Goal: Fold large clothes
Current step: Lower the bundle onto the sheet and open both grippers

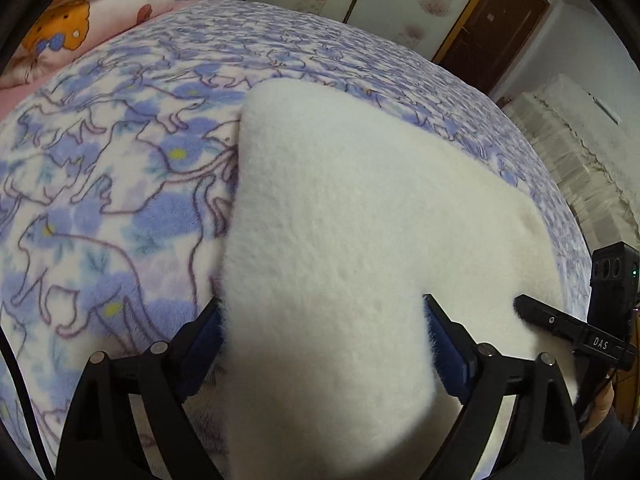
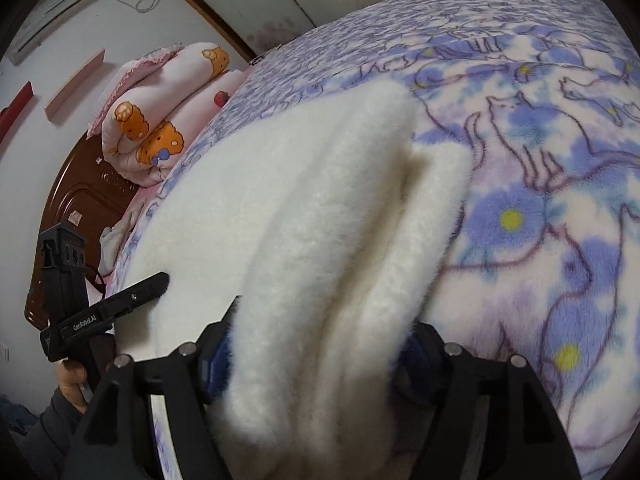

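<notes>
**Gripping the near edge of the white fleece, fold under way**

Starting at the jaws: our left gripper (image 1: 324,320) has its blue-padded jaws spread wide around a thick bunch of the white fleece garment (image 1: 360,208), which fills the gap between them; whether the pads press firmly we cannot tell, though the cloth seems held. Our right gripper (image 2: 320,332) is the same, its jaws set on either side of a bundled, doubled-over ridge of the garment (image 2: 304,208), apparently clamped on it.

Outward from there, the garment lies on the bed, spread over the purple cat-print blanket (image 1: 100,184). In the right wrist view a raised fold stands above a lower layer, so at least one fold looks already made. Each camera catches the other gripper beside it at the near edge. A rolled pink quilt (image 2: 160,120) sits at the headboard end.

We judge this the carrying step of a fold. Next calls for both hands lifting together, carrying the near edge toward the far edge, then lowering evenly so the layers do not skew.
</notes>
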`<control>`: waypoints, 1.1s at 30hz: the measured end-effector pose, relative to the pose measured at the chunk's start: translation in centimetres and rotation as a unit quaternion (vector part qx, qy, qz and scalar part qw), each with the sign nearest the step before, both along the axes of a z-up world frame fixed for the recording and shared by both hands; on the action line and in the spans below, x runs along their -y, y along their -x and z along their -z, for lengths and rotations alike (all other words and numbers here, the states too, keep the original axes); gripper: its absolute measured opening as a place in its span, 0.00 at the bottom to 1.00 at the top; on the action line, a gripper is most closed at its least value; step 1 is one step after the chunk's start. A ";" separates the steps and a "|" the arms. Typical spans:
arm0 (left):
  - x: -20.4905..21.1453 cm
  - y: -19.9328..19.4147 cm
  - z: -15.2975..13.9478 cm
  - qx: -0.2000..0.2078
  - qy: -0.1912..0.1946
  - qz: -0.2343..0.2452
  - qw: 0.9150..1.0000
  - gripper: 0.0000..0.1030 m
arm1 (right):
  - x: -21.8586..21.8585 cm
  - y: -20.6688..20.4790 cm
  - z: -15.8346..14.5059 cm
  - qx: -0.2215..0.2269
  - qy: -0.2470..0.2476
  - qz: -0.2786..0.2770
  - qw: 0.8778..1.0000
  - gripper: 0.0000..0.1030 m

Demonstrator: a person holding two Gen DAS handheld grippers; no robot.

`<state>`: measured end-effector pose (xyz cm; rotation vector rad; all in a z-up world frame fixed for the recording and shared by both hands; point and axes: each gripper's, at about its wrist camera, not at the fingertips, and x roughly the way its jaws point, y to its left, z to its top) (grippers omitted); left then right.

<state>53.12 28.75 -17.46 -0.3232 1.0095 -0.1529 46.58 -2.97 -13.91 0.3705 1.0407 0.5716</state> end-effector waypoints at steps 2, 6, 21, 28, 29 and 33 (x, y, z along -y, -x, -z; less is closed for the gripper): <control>0.1 0.1 -0.5 -0.001 -0.012 0.002 1.000 0.91 | -0.3 0.1 -1.0 -0.003 0.028 -0.004 1.000 0.68; 1.4 1.9 -3.1 0.010 -0.073 -0.006 0.997 0.90 | -0.4 1.1 -4.0 0.004 0.096 0.010 0.995 0.68; 5.4 9.8 -5.3 0.054 -0.183 -0.005 0.982 0.25 | -3.3 8.5 -4.6 0.060 0.198 -0.012 0.978 0.23; 5.8 9.7 -5.4 0.039 -0.192 -0.012 0.981 0.26 | -1.4 9.2 -5.0 0.050 0.157 0.008 0.986 0.25; 5.7 9.8 -5.5 0.035 -0.184 -0.017 0.982 0.30 | -1.4 9.5 -5.4 0.051 0.161 0.011 0.986 0.25; 5.7 11.0 -6.3 0.024 -0.156 -0.042 0.987 0.69 | -0.8 10.7 -7.2 0.057 0.166 0.020 0.984 0.27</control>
